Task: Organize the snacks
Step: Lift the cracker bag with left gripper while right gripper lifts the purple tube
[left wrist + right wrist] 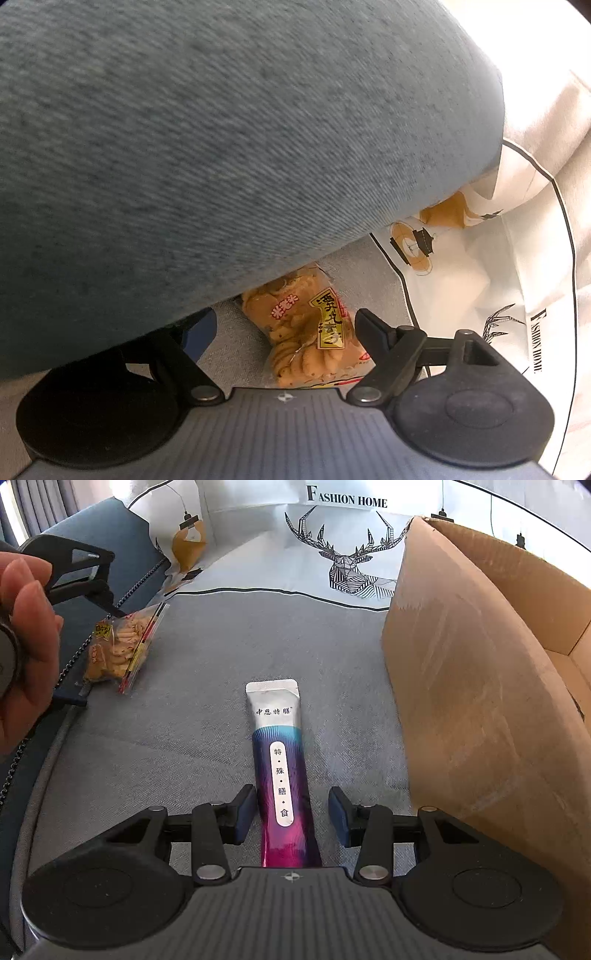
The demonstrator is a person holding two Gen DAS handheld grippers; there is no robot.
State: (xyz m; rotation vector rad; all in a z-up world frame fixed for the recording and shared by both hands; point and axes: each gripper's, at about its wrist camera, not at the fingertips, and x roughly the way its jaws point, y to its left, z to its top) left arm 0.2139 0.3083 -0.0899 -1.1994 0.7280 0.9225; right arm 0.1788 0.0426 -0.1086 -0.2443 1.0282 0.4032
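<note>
Both grippers stand spread: right gripper (291,812) straddles the purple sachet (282,775) without touching, beside the cardboard box (480,686); left gripper (286,332) hovers spread over the cracker bag (306,328) on the grey cushion (207,686).

The stick pouch (282,775) is glossy foil, silver at the top and shiny purple-blue below, with a smooth surface. The cracker bag (118,648) is clear, crinkled plastic film that catches the light. The box (476,686) is matt brown cardboard, slightly scuffed. The sofa seat (207,686) is grey woven cloth with a fine rough grain, and the cushion (221,129) is blue-grey cloth with a twill-like weave. The printed pillow (280,554) looks like smooth white fabric. The right gripper (291,814) is matt black plastic with round metal pins, and its fingers (338,814) have dark blue pads
</note>
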